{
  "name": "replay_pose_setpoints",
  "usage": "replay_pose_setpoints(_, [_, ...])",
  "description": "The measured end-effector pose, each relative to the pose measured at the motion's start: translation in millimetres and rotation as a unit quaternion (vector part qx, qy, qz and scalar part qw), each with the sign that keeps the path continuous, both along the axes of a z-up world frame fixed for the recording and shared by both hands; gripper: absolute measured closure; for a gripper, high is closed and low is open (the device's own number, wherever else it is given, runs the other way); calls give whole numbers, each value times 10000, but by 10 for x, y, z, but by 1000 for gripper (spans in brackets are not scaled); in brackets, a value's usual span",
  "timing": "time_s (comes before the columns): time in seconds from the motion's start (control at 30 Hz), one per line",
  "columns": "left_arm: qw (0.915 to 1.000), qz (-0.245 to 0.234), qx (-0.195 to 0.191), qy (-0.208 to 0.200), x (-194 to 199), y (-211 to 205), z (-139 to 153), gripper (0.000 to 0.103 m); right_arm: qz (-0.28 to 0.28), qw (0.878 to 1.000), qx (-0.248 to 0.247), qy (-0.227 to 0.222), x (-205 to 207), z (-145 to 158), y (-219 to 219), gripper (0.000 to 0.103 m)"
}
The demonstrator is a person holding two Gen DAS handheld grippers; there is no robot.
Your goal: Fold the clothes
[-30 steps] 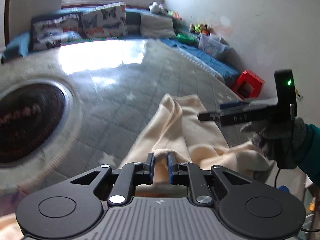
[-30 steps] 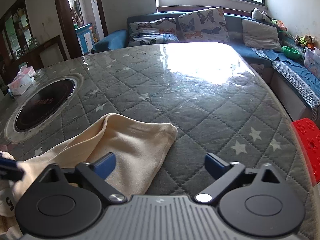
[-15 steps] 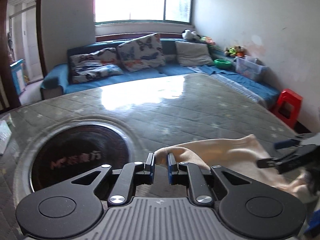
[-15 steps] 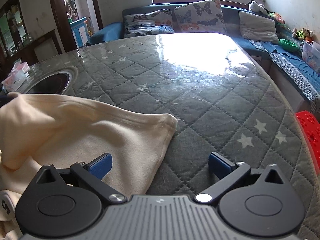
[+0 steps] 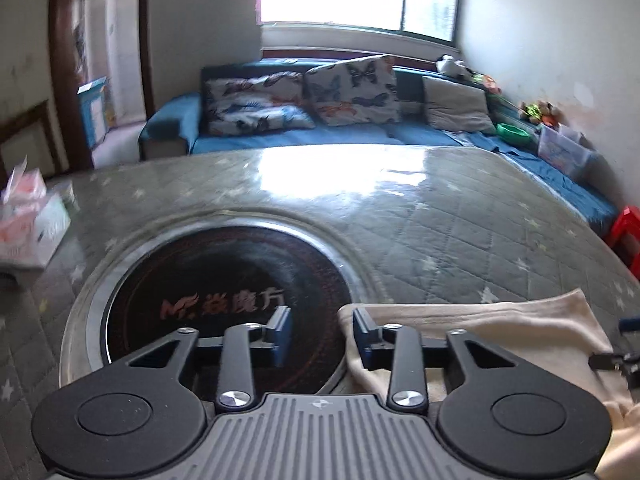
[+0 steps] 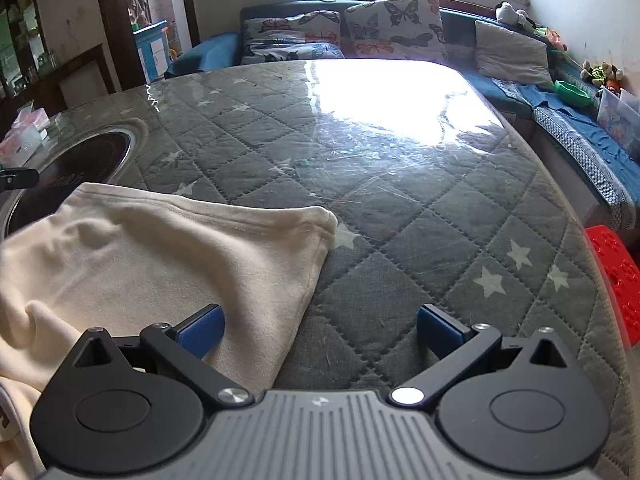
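on quilted star table (image 6: 400, 240), soft cream garment (image 6: 180, 252) (rumpled), both grippers agape

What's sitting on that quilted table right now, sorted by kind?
Cream garment: 1
Tissue box: 1
Round black cooktop, set into the table: 1
Total: 3

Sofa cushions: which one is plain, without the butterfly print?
The grey cushion at the right end of the sofa, by the stuffed toy. The other cushions beside it carry butterflies.
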State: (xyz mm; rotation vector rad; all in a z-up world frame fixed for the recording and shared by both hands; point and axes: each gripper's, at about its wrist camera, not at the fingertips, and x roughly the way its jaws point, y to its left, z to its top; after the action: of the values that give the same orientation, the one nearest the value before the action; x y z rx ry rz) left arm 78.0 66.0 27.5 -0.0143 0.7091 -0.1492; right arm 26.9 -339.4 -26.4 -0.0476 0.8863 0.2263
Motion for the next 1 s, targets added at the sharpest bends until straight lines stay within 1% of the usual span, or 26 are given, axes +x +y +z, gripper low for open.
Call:
replay_pose_setpoints(0.03, [10000,2,-39,40,1,11,4,61,21,10000,8,-2,-6,4,-2,0])
replay_pose_setpoints(0.07, [9999,-2,-74,80,3,19,5,56,26,10000,34,-6,-6,6,-10,0])
replay_pose_setpoints(0.13, [9997,-67,-127,176,12,5,-16,54,29,9999,127,-8,0,18,-36,0])
replay_pose_setpoints(0.23, [9995,-153,-106,273,51,-59,-58,54,-19,9984,557,6,36,50,-114,0])
replay_pose_setpoints(0.3, [9993,-174,-97,302,77,-103,-77,50,-58,9974,719,-14,62,81,-140,0])
replay_pose_setpoints(0.37, [9992,-174,-117,327,101,-128,-96,49,-94,9980,615,100,110,79,-117,0])
replay_pose_setpoints(0.43, [9992,-190,-129,341,117,-135,-108,49,11,9989,462,95,128,66,-76,0])
replay_pose_setpoints(0.5, [9991,-206,-126,349,124,-137,-114,46,59,9995,308,105,132,45,-36,0])
replay_pose_setpoints(0.73, [9990,-202,-132,373,155,-141,-120,42,83,9998,-29,195,152,13,58,0])
replay_pose_setpoints(0.87, [9989,-219,-178,387,175,-156,-112,38,28,9997,-31,251,183,14,65,0])
replay_pose_setpoints(1.0, [9987,-236,-197,401,201,-169,-105,38,114,9994,-56,312,199,30,57,0])
